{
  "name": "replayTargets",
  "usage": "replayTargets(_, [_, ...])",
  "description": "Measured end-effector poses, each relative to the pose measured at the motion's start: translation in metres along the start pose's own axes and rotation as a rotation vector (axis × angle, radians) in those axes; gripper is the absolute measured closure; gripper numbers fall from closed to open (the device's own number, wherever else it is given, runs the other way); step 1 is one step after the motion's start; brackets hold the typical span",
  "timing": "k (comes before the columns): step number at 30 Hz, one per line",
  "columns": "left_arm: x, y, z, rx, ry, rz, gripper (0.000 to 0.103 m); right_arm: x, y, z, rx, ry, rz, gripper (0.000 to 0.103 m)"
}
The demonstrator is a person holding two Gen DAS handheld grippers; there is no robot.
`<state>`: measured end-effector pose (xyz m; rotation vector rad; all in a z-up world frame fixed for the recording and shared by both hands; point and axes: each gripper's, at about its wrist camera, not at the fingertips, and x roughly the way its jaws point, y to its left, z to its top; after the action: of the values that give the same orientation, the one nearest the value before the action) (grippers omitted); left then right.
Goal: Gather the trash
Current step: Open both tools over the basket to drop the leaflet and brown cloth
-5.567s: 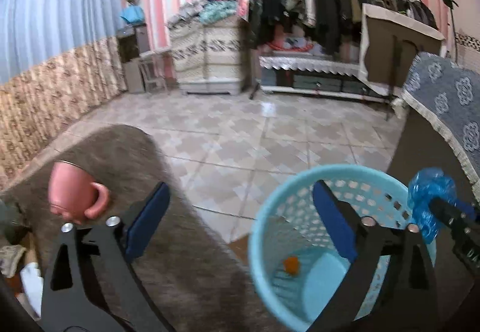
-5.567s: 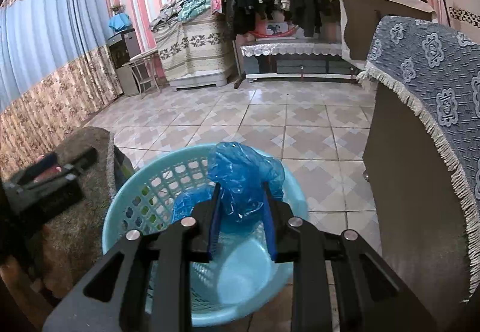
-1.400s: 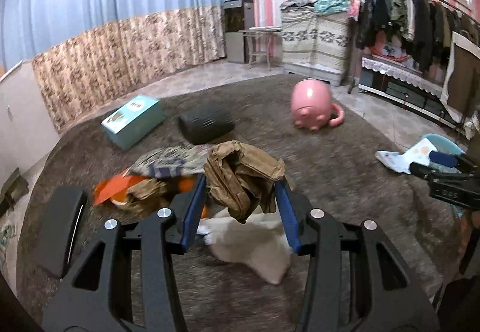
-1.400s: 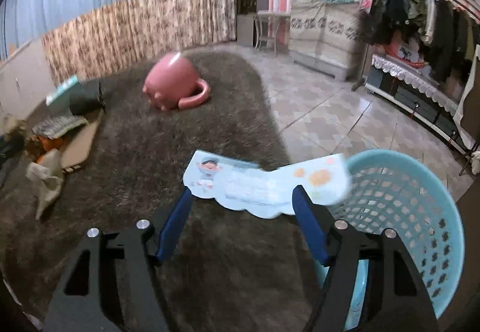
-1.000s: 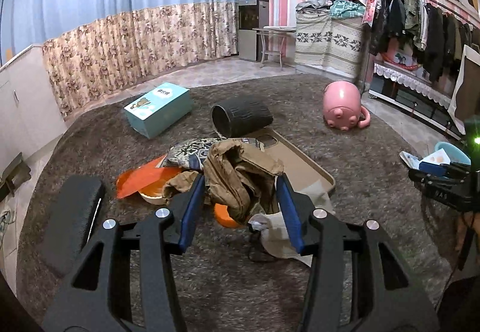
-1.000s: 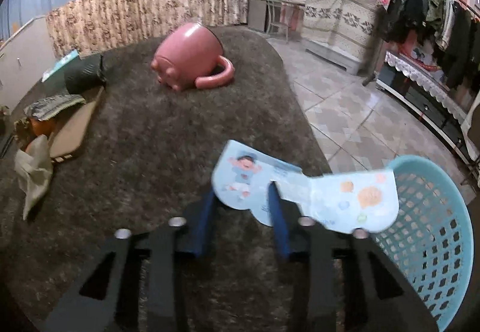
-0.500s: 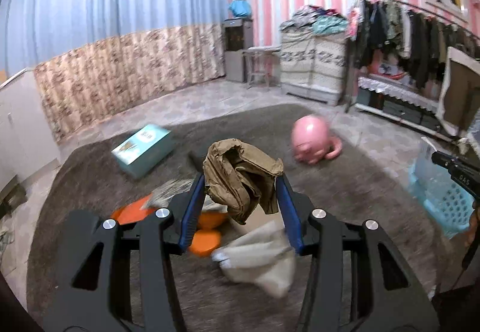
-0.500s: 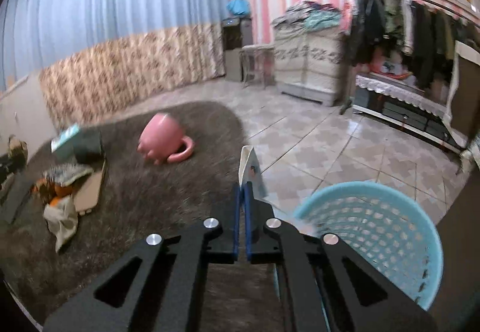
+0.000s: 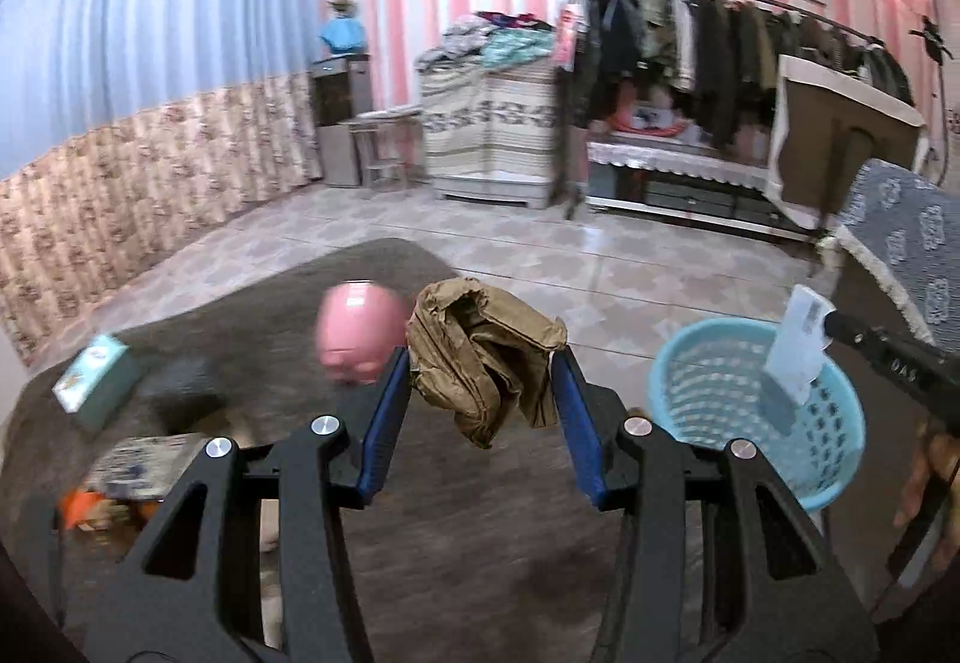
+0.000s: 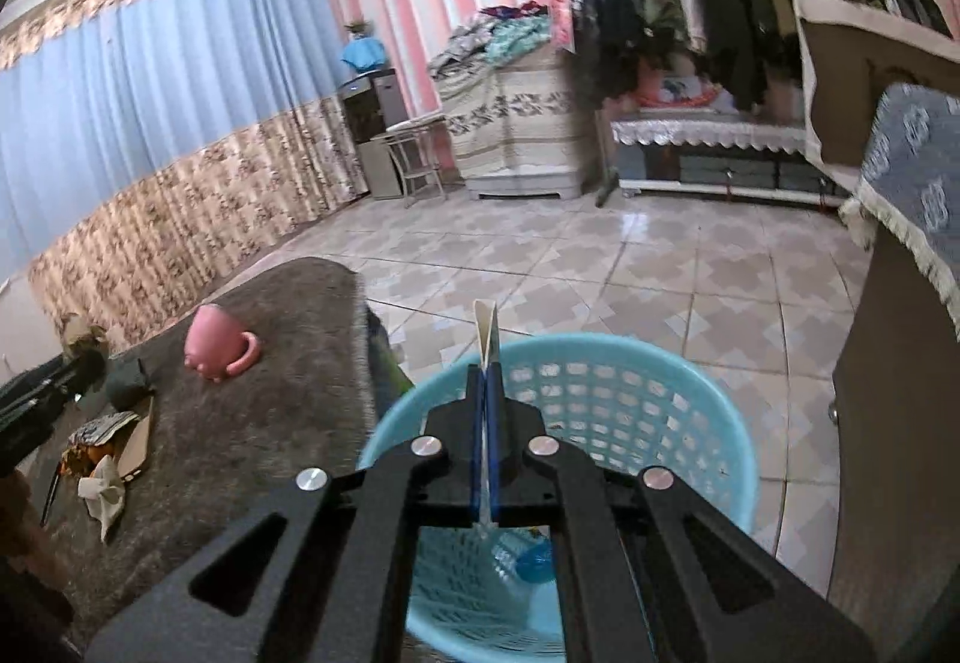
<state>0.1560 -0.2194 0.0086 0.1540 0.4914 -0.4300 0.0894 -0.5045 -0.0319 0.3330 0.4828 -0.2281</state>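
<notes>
Currently right gripper pinches a flat wrapper over the basket; blue trash lies at the basket bottom. Left gripper clamps crumpled brown paper above the rug, left of the basket.

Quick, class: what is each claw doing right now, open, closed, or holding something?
Left claw: closed on crumpled brown paper.
Right claw: closed on a flat paper wrapper, above the blue basket.
</notes>
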Motion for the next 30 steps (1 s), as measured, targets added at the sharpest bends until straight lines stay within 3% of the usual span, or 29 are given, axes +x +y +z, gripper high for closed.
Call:
replayTargets(4, [0.031, -0.042, -0.004, -0.012, 0.039, -0.111, 0.056, 0.007, -0.013, 0.000, 0.036, 0.003, 0.000, 0.101])
replayTargets(11, [0.080, -0.112, -0.009, 0.074, 0.080, -0.195, 0.056, 0.008, -0.035, -0.002, 0.053, 0.006, -0.061, 0.102])
replayTargets(16, [0.100, -0.139, -0.008, 0.105, 0.084, -0.228, 0.052, 0.001, -0.050, -0.005, 0.098, -0.002, -0.091, 0.102])
replayTargets(18, [0.110, -0.144, -0.005, 0.103, 0.090, -0.216, 0.033, -0.001, -0.052, -0.006, 0.112, -0.006, -0.092, 0.102])
replayTargets(20, [0.114, -0.142, -0.001, 0.074, 0.082, -0.197, 0.021, -0.001, -0.051, -0.006, 0.107, -0.009, -0.088, 0.102])
replayTargets(23, [0.111, -0.131, 0.005, 0.044, 0.067, -0.170, 0.015, 0.002, -0.040, -0.006, 0.082, -0.006, -0.081, 0.102])
replayTargets(26, [0.098, -0.118, 0.010, 0.058, 0.024, -0.092, 0.006, 0.007, -0.031, -0.004, 0.060, -0.010, -0.068, 0.101])
replayTargets(30, [0.081, -0.092, 0.014, 0.024, 0.004, -0.052, 0.005, 0.018, -0.019, -0.007, 0.026, 0.003, -0.124, 0.100])
